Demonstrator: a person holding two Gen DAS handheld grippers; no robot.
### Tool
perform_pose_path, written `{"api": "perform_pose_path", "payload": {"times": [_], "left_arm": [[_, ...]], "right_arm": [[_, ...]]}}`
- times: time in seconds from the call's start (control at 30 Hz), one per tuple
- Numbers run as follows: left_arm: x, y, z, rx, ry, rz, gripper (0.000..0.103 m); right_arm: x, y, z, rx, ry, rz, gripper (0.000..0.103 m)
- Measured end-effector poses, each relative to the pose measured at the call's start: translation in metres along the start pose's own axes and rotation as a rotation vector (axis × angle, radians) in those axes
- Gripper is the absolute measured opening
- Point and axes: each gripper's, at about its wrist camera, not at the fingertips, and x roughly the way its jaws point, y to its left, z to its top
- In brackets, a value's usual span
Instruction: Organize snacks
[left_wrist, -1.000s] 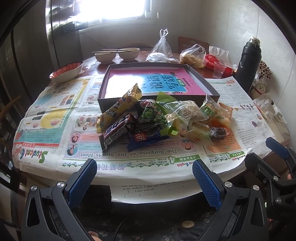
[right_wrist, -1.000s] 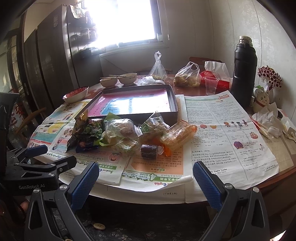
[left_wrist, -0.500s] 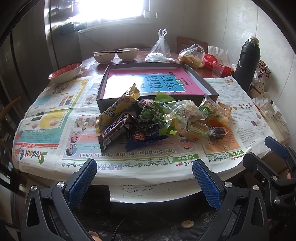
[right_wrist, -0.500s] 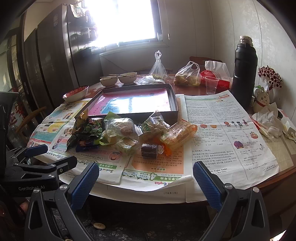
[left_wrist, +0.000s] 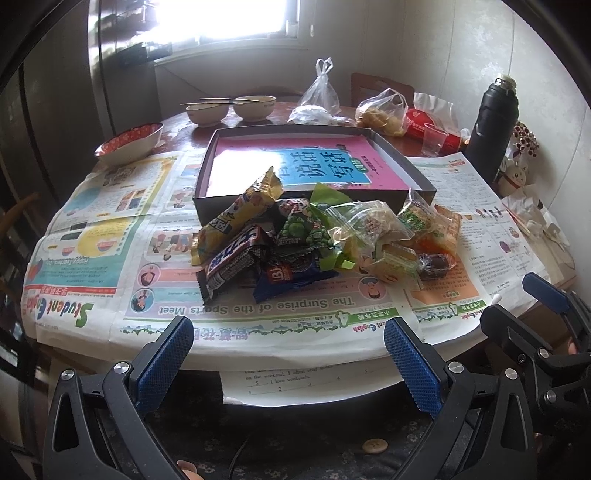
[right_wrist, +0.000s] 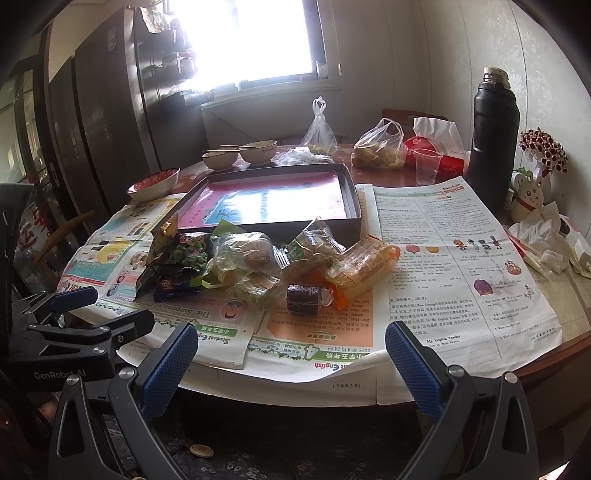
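1. Newspaper sheets (left_wrist: 110, 236) covered the round worktop (right_wrist: 576, 347), with a bright window behind it.
2. Both grippers hung level at the near edge of the worktop, below its top, pointing across it toward the window.
3. The left gripper (left_wrist: 288, 354) had its jaws wide apart with nothing between them; its blue pads (left_wrist: 164, 360) framed the newspaper's edge.
4. The right gripper (right_wrist: 291, 360) likewise held its jaws spread and gripped nothing. In the left wrist view it showed at the lower right (left_wrist: 543, 325), and the left gripper appeared at the lower left of the right wrist view (right_wrist: 85, 317), so the two sat side by side, apart.
5. The pile of snacks (left_wrist: 321, 236) lay on the newspaper, well ahead of both grippers and touching neither.
6. A yellow wrapper (left_wrist: 240, 214) leaned against the near wall of the shallow dark box (left_wrist: 413, 173), which sat just behind the pile.
7. A dark-wrapped roll (right_wrist: 304, 299) lay at the pile's near edge, beside an orange packet (right_wrist: 364, 266).
8. A black flask (right_wrist: 493, 140) stood upright at the far right.
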Motion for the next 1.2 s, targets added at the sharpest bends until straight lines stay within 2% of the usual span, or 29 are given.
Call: {"api": "perform_pose_path", "payload": {"times": [0.4, 0.67, 0.87, 1.03, 1.2], "left_arm": [[-0.001, 0.021, 0.004, -0.051, -0.008, 0.02, 0.103], [0.003, 0.044, 0.01, -0.087, -0.005, 0.045, 0.103], [0.011, 0.064, 0.012, -0.096, 0.005, 0.071, 0.103], [0.023, 0.08, 0.014, -0.121, 0.023, 0.092, 0.103], [0.036, 0.084, 0.017, -0.109, 0.038, 0.037, 0.102]], "right_arm": [[0.008, 0.003, 0.004, -0.002, 0.022, 0.033, 0.102], [0.025, 0.002, 0.007, 0.012, 0.068, 0.074, 0.102], [0.04, -0.007, 0.008, 0.027, 0.09, 0.044, 0.102], [0.048, -0.015, 0.009, 0.052, 0.105, 0.025, 0.095], [0.05, -0.019, 0.011, 0.053, 0.101, 0.009, 0.09]]}}
